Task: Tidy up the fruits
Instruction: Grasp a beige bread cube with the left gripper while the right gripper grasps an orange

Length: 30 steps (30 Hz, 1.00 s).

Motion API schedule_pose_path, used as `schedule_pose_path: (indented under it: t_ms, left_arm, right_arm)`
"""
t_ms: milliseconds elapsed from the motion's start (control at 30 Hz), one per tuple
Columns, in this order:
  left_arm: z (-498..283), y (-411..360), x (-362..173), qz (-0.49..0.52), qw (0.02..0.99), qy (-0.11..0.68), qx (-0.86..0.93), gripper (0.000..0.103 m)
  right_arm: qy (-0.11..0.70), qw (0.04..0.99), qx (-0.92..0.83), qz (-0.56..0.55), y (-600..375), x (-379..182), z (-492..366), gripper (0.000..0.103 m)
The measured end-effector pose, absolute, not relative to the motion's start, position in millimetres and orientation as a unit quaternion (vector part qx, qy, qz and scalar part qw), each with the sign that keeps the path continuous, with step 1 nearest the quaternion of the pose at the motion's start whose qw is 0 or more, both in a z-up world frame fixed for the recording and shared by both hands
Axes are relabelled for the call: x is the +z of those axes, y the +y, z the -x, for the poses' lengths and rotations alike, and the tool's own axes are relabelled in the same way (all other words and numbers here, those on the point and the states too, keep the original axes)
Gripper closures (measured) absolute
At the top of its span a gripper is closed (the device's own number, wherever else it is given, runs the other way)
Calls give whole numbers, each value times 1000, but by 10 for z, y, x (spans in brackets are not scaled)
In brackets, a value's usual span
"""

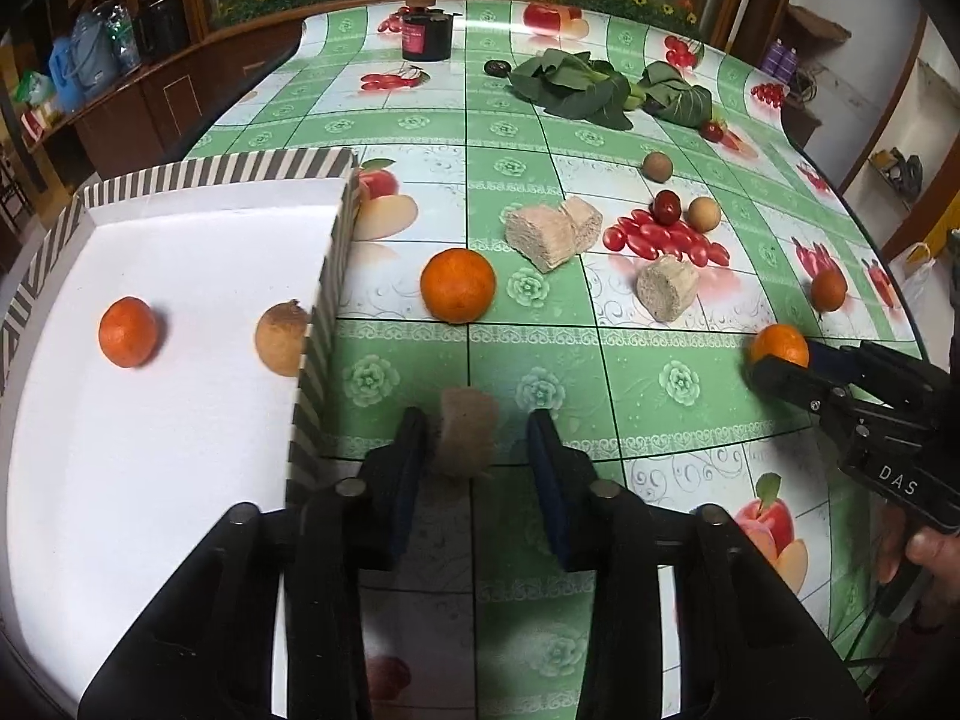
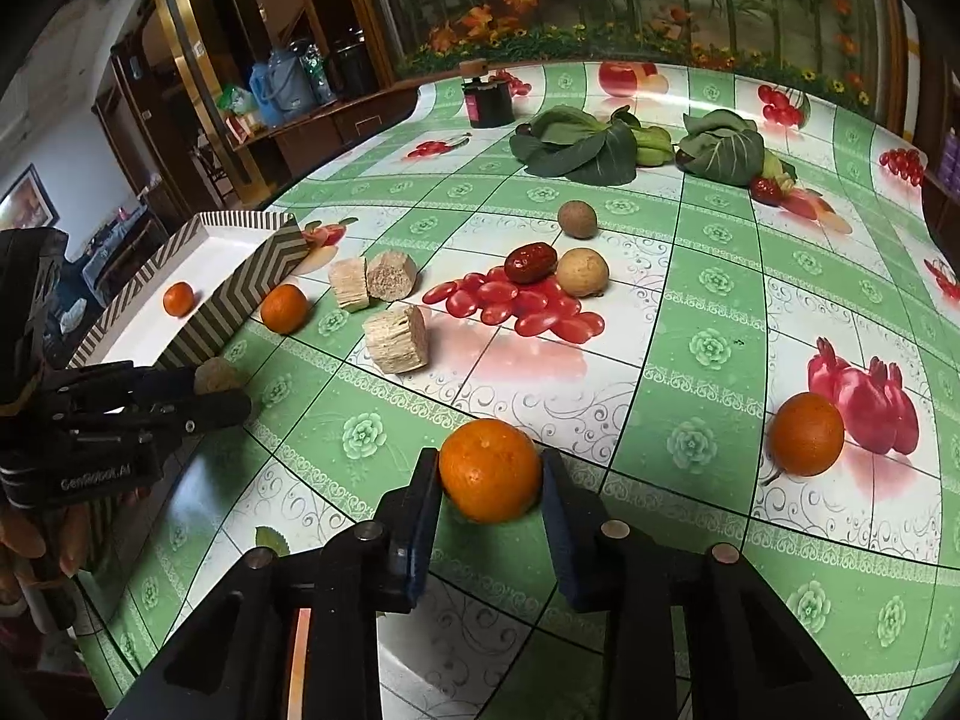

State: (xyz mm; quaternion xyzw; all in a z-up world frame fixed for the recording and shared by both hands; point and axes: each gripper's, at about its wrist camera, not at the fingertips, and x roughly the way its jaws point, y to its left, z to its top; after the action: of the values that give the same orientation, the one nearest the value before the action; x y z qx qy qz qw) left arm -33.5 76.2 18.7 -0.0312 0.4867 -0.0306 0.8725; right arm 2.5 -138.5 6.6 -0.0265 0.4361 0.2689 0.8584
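A white box [image 1: 180,420] with a striped rim stands at the left and holds a small orange [image 1: 128,332] and a tan longan [image 1: 281,339]. My left gripper [image 1: 480,426] hovers by the box's right wall. A blurred brown round fruit [image 1: 467,438] lies between its fingers, against the left pad, with a gap to the right pad. My right gripper [image 2: 491,468] is shut on an orange [image 2: 491,471], low over the tablecloth. The right wrist view shows the left gripper [image 2: 219,387] with the brown fruit [image 2: 215,373] at its tips.
Loose on the table are two more oranges [image 1: 458,285] [image 1: 828,289], a red jujube [image 1: 666,207], two longans [image 1: 704,214] [image 1: 657,166], beige fibrous chunks [image 1: 543,234], leafy greens [image 1: 570,84] and a dark jar [image 1: 426,33]. The table edge curves close at the right.
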Motion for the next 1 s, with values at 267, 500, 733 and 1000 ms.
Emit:
schedule_pose_path:
  t_ms: [267,500,733,1000]
  left_arm:
    - [440,723,196,19,875,482,-38,80]
    - [469,722,207,26,878,476,-44,81]
    - [545,736,305,34,887,459,-47,82]
    - [583,703,329,18,886,461,-49,83]
  right_arm:
    - [439,856,273,18,-1396,73,54,71]
    - [435,858,273,15,-1423,114,117,71]
    - [432,856,283,6,-1419,151,156,71]
    - [427,856,293,11,-1341,222,213,72]
